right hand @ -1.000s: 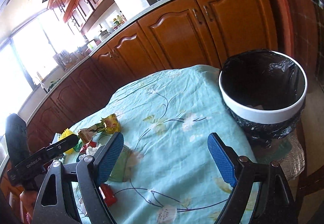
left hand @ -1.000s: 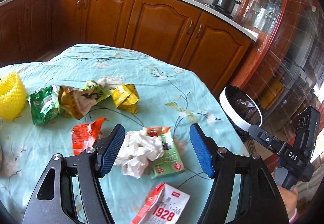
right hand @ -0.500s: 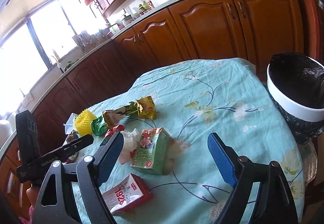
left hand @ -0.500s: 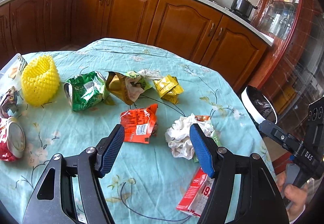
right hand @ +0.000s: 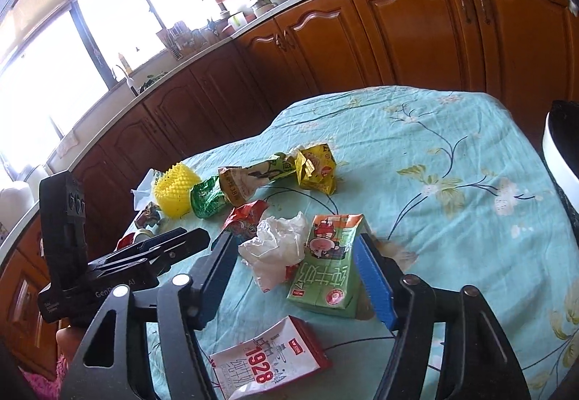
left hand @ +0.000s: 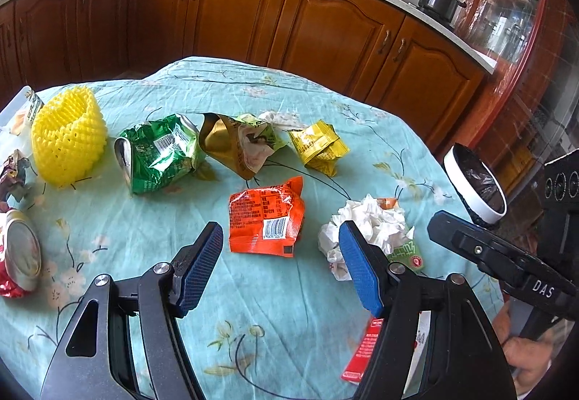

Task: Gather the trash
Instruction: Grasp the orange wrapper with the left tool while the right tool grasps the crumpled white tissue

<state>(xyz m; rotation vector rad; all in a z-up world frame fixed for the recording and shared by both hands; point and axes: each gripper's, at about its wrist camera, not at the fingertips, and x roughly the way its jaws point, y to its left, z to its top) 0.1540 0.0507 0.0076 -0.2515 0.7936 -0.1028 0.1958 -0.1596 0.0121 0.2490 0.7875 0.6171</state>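
Trash lies on a round table with a light blue floral cloth [left hand: 253, 309]. My left gripper [left hand: 280, 260] is open, just short of an orange-red snack packet [left hand: 266, 215]. A crumpled white tissue [left hand: 365, 226] lies by its right finger. My right gripper [right hand: 293, 273] is open around the tissue [right hand: 275, 248] and a green drink carton [right hand: 325, 262]. A red and white 1928 packet [right hand: 267, 367] lies below it. Farther back are a green bag [left hand: 159, 154], a gold wrapper [left hand: 235, 146] and a yellow wrapper [left hand: 318, 146].
A white bin with a black liner [left hand: 474, 186] stands off the table's right edge, also in the right wrist view [right hand: 559, 146]. A yellow foam net [left hand: 67, 135] and a crushed red can [left hand: 18, 255] lie at the left. Wooden cabinets [left hand: 325, 27] run behind.
Both grippers swung left, away from the bin. The left now faces the orange packet instead of the tissue. The right has come down around the tissue and carton.
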